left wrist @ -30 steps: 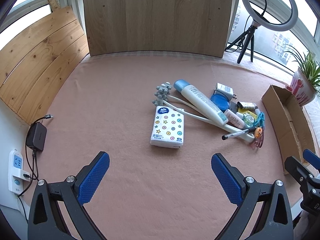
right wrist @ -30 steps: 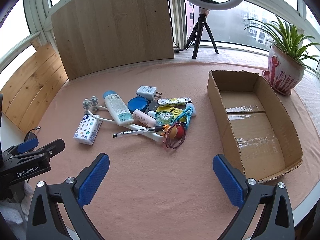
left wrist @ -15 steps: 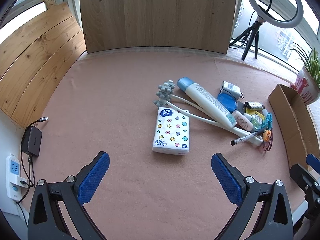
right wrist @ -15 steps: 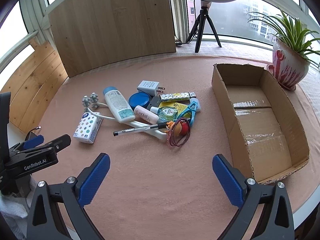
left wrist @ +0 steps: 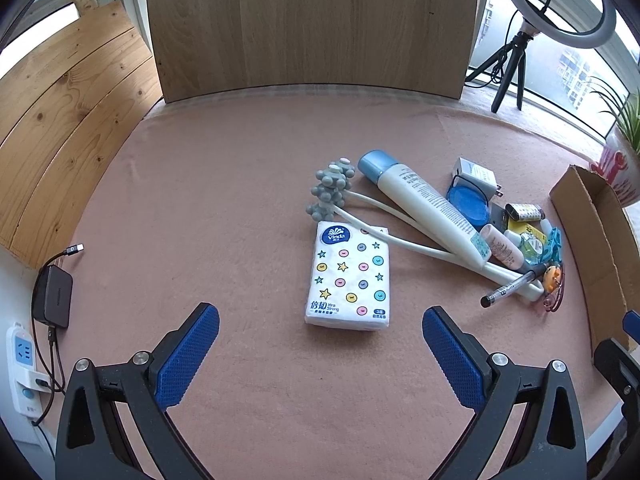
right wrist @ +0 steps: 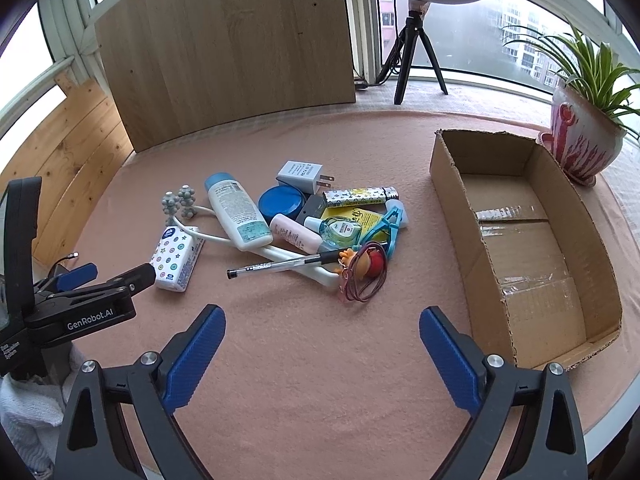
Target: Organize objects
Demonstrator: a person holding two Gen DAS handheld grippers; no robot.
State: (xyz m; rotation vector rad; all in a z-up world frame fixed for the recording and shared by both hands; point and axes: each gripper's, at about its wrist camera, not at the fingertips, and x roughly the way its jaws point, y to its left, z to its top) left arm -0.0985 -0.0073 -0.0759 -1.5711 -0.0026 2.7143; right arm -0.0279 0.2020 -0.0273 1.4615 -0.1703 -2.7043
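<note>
Jaws wide on L gripper [left wrist: 320, 334] & R gripper [right wrist: 322, 330], tissue pack [left wrist: 347, 281] just ahead of L.

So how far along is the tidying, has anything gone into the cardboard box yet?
Nothing looks done: the cardboard box is empty. Neither the left gripper nor the right gripper holds anything; both are open. The left one faces the tissue pack. Left to do: the whole pile, including the lotion bottle, pen and charger plug.

Clutter pile [right wrist: 304, 224] beside cardboard box [right wrist: 452, 200]
</note>
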